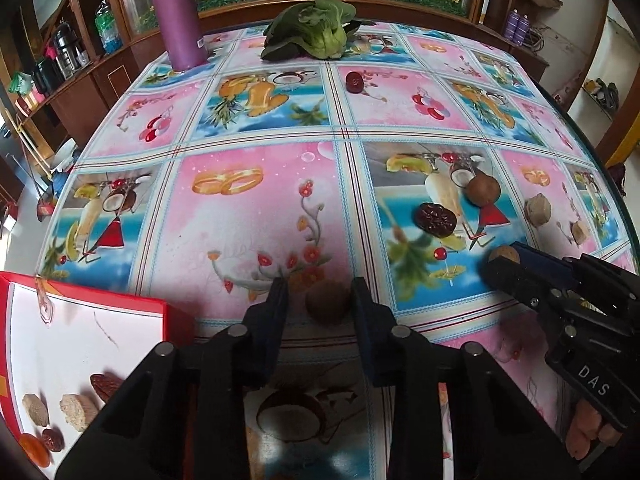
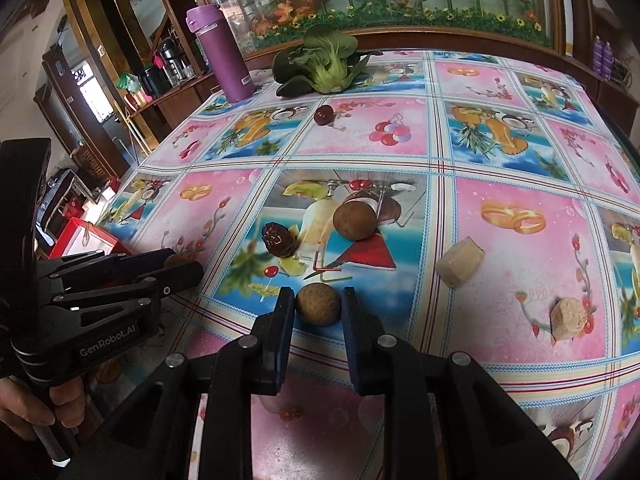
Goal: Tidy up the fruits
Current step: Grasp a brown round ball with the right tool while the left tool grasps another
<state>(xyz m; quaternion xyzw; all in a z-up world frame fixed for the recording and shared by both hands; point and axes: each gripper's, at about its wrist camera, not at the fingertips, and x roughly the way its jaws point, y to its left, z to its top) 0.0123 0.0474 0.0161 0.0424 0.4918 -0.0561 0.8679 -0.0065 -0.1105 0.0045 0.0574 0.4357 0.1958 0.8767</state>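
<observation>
The left claw (image 1: 320, 300) stands with its fingers parted around a small round brown fruit (image 1: 327, 307) on the desk (image 1: 256, 216); a gap shows on each side, so the fruit is bracketed, not pinched. The right claw (image 2: 318, 306) likewise straddles a second round brown fruit (image 2: 319, 304), and its pads look very close to it, though whether they press it cannot be told. The near desk edge lies under both tools, and the desk's right rim curves away past two pale chunks (image 2: 460, 262) (image 2: 568, 318). Open patterned cloth stretches between the claws and the far side, where a purple bottle (image 1: 180, 20) and a leafy green vegetable (image 1: 316, 30) stand near the back edge, with a lone dark red fruit (image 1: 354, 81) before them. A wrinkled dark date (image 2: 279, 239) and a larger brown fruit (image 2: 355, 221) sit just beyond the right claw. At the desk's near left corner a red-rimmed box (image 1: 80, 332) holds two pale chunks, two dark dates and an orange piece.
</observation>
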